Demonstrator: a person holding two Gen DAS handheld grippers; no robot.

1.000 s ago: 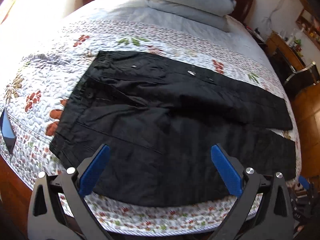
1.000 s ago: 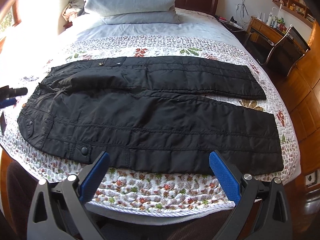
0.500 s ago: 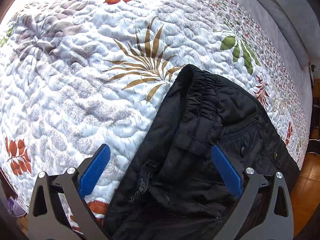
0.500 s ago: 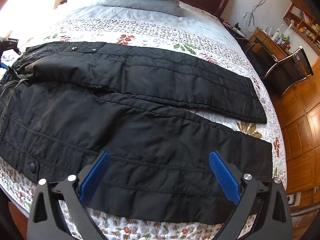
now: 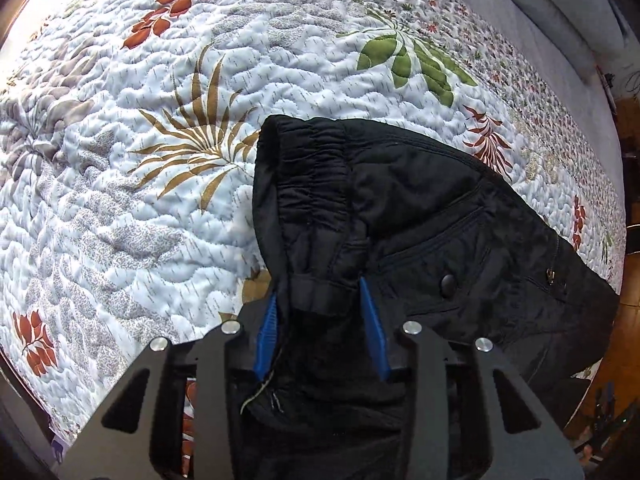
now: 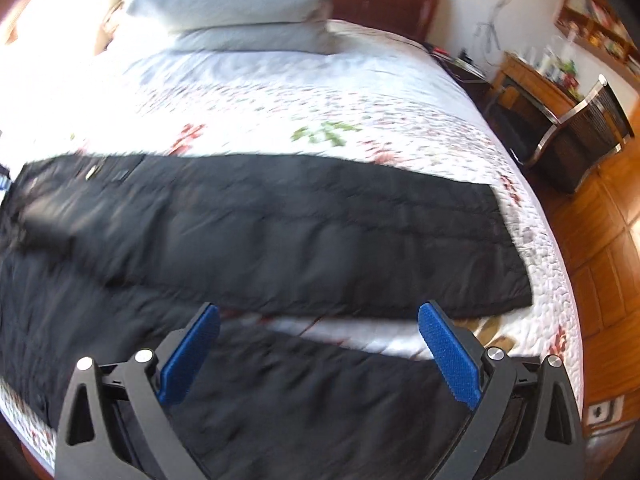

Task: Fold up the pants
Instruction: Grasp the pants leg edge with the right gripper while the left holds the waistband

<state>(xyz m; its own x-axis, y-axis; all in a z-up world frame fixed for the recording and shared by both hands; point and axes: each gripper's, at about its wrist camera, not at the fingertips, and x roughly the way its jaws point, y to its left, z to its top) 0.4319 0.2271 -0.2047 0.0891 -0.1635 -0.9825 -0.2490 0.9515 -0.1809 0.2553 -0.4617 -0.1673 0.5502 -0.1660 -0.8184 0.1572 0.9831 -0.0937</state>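
left wrist: left gripper (image 5: 320, 300) clamps pants (image 5: 420, 216) waistband (bunched).

My right claw (image 6: 318, 340) hangs with its 2 blue pads spread wide over the black pants (image 6: 280, 240), gripping nothing. I see both legs lying flat across the floral quilt (image 6: 320, 112), 2 pillows (image 6: 240, 4) stacked beyond. The picture is blurred.

The left gripper (image 5: 320, 304), spread wide half a second ago, has closed on the waistband of the pants (image 5: 420, 216); the right gripper (image 6: 318, 344) has advanced over the near leg.
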